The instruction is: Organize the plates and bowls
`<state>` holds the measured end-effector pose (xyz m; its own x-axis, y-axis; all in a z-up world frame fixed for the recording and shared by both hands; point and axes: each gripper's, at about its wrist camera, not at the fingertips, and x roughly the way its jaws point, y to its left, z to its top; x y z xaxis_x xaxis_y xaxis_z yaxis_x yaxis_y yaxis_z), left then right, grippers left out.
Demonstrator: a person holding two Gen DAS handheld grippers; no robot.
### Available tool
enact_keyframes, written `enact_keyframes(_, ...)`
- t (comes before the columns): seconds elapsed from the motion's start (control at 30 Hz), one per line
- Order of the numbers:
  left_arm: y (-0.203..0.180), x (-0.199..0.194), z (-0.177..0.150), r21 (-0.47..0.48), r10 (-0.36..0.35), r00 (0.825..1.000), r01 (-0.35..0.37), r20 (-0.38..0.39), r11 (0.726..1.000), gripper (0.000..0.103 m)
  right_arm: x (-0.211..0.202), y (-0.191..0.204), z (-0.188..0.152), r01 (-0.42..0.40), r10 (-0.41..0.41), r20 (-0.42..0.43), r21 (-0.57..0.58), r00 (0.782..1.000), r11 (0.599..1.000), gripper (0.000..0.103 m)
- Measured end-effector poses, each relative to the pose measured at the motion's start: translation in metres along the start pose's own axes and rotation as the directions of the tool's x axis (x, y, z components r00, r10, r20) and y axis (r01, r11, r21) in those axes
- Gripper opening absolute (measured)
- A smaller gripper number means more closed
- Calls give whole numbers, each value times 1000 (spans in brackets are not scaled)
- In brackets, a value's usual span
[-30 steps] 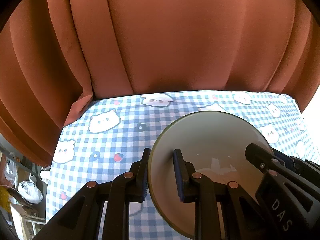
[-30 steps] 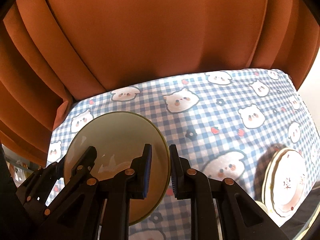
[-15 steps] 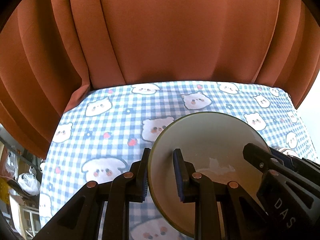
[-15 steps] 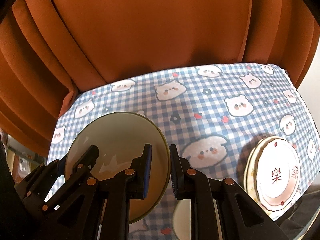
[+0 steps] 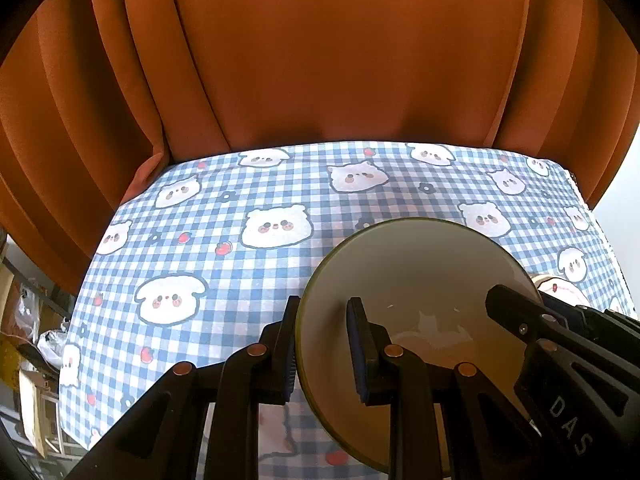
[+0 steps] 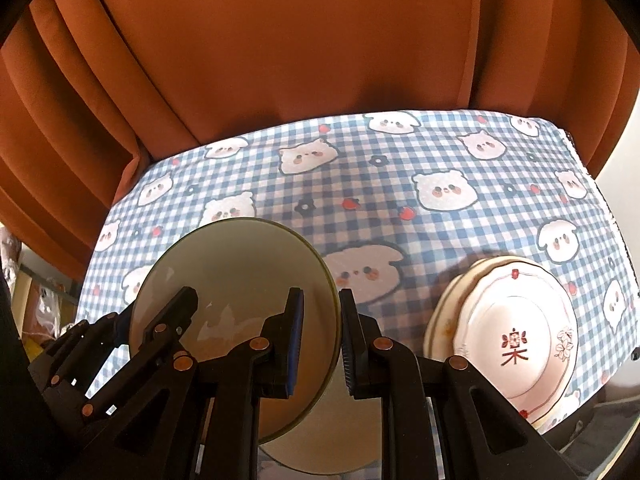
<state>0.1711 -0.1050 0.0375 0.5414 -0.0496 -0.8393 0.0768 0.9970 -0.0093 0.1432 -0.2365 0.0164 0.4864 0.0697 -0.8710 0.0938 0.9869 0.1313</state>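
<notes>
A cream bowl with a green rim (image 5: 420,272) hangs above the checked tablecloth (image 5: 240,264), held from both sides. My left gripper (image 5: 323,312) is shut on its left rim, one pad inside and one outside. My right gripper (image 6: 322,300) is shut on the right rim of the same bowl (image 6: 236,264). Each gripper's fingers show in the other's view, across the bowl. A stack of white plates (image 6: 516,336), the top one bearing a red character and flowers, lies on the cloth to the right. Under the bowl a second pale dish (image 6: 320,444) is partly hidden.
Orange curtains (image 5: 320,60) hang close behind the table's far edge. The blue-and-white cloth with bear prints (image 6: 400,184) covers the whole top. Clutter on the floor (image 5: 36,340) shows past the table's left edge.
Both grippers have carried the bowl together across the table. More of the cloth now lies ahead, and the plate stack has come further into the right wrist view. Both grips are unchanged.
</notes>
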Motion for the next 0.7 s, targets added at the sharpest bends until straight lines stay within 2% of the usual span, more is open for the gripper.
enact_keyframes(0.3, -25, -9, -12, -31, 41, 999, -41, -7, 999, 20, -8, -28, -5, -59, 59, -10, -45, 998, 997, 21)
enact_keyframes(0.7, -42, 4, -37, -82, 76, 993, -84, -89, 993, 20, 6, -51, -23, -94, 85, -96, -102, 992, 990, 21)
